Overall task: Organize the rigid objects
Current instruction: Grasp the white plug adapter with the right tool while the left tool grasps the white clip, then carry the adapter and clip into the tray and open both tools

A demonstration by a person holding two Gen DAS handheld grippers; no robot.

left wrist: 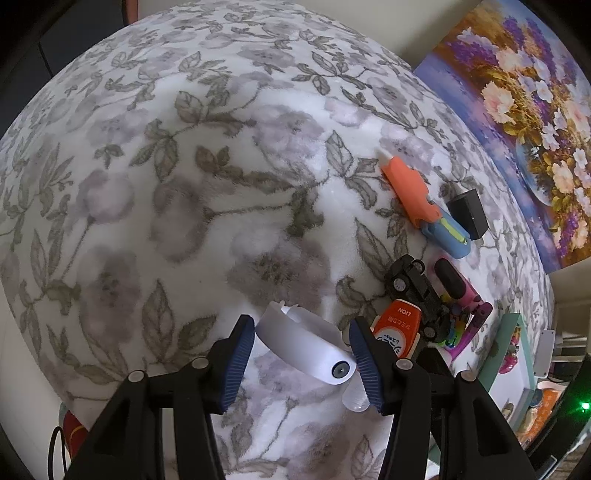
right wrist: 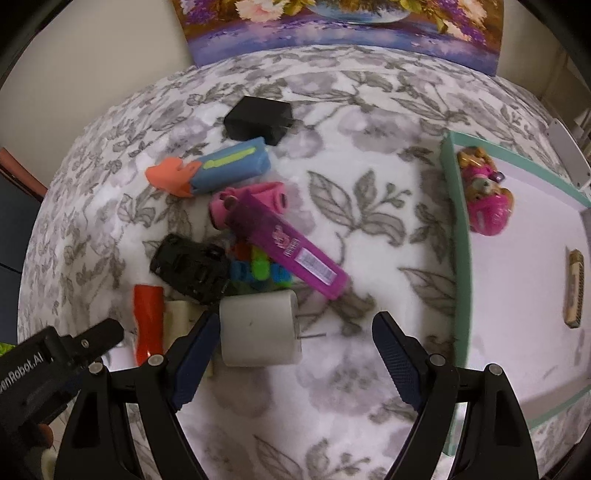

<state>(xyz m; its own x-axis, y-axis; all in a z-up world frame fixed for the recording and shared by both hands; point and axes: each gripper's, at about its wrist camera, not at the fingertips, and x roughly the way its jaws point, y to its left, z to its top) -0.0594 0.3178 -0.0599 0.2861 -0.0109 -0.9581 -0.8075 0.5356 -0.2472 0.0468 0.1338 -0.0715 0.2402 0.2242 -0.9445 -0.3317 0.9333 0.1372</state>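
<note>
My left gripper (left wrist: 303, 326) is shut on a white curved plastic piece (left wrist: 306, 347) with a small round lens at one end, held just over the floral cloth (left wrist: 184, 184). Right of it lies a heap: an orange LION tube (left wrist: 397, 328), a black toy car (left wrist: 410, 280), and an orange-and-blue toy (left wrist: 406, 184). My right gripper (right wrist: 297, 321) is open wide above the cloth. A white plug adapter (right wrist: 258, 328) lies against its left finger (right wrist: 195, 350). Beyond it rest a purple dispenser (right wrist: 291, 247) and the black toy car (right wrist: 192, 269).
A teal-rimmed tray (right wrist: 456, 221) stands at the right, holding a pink toy (right wrist: 484, 195) and a small tan bar (right wrist: 574, 288). A black adapter (right wrist: 258, 118) lies at the back. A flower painting (right wrist: 343, 29) leans against the wall. The left gripper's body (right wrist: 55, 362) shows at lower left.
</note>
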